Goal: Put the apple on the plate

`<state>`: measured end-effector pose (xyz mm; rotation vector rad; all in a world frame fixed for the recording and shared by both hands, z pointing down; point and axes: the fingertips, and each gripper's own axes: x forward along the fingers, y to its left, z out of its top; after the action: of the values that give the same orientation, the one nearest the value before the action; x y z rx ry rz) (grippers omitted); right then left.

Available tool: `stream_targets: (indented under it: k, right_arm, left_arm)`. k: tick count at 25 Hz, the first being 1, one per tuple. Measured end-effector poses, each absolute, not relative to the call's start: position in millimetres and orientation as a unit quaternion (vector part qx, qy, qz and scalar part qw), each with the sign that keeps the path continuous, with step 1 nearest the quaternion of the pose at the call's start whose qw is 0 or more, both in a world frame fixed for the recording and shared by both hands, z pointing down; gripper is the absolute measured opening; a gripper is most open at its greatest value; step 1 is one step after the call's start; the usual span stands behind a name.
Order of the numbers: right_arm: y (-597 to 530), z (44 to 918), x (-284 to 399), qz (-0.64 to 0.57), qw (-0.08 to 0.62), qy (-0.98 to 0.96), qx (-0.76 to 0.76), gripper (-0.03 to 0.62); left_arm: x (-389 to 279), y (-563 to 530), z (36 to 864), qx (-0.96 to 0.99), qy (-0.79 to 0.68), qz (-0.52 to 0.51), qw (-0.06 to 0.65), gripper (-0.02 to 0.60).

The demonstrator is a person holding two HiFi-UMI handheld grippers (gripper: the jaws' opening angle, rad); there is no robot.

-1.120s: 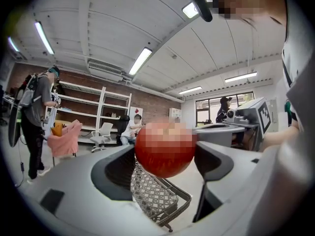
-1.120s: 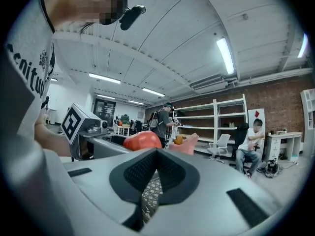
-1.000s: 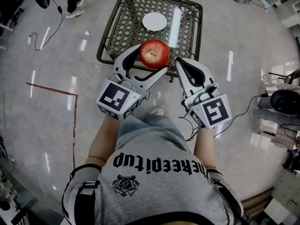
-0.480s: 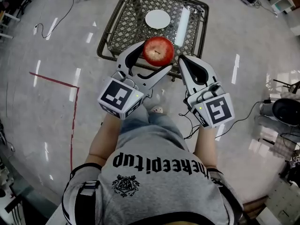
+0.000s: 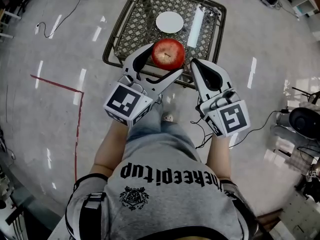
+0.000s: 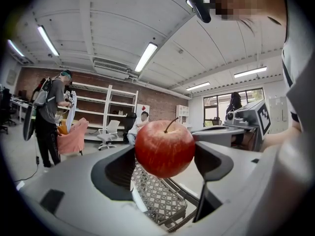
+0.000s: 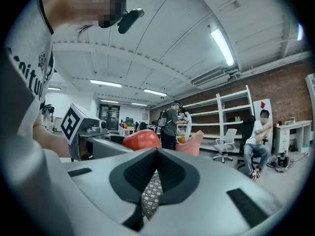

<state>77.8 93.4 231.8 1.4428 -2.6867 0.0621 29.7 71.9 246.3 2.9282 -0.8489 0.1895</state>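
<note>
Head view, nearest first: person's grey printed shirt point(image 5: 170, 194) fills the bottom of the frame, both forearms reaching forward. Left gripper point(image 5: 165, 61) sits just ahead of the torso, marker cube toward the camera, its 2 jaws clenched on the apple point(image 5: 168, 53), 1 on each side. Left gripper view confirms this: the red apple point(image 6: 165, 149) is pinched between both dark pads, stem up, lifted clear of any surface. Right gripper point(image 5: 195, 66) is just beside the left one, on its right, apart from the apple. In the right gripper view its jaws point(image 7: 156, 154) are pressed together at the tips with nothing gripped; only a sliver of lattice shows below the contact. The apple shows there as a red dome point(image 7: 141, 139) behind the left jaw. Beyond the grippers stands a dark lattice-top table point(image 5: 132, 31); in the head view the apple overlaps its near edge. On the far half of the tabletop lies 1 white plate point(image 5: 169, 22), bare, well apart from the apple. A white tube point(image 5: 195, 26) lies just right of the plate. Red tape line point(image 5: 55, 84) on the floor at left.
</note>
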Motion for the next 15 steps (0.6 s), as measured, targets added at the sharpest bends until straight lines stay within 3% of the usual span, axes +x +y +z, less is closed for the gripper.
stream_targets:
  k: [15]
  right_arm:
    - [18,233,82,0.026,0.051,-0.871,0.488,-0.002]
  left_arm:
    - [35,-4,250,0.962,-0.262,0.066,0.044,0.399]
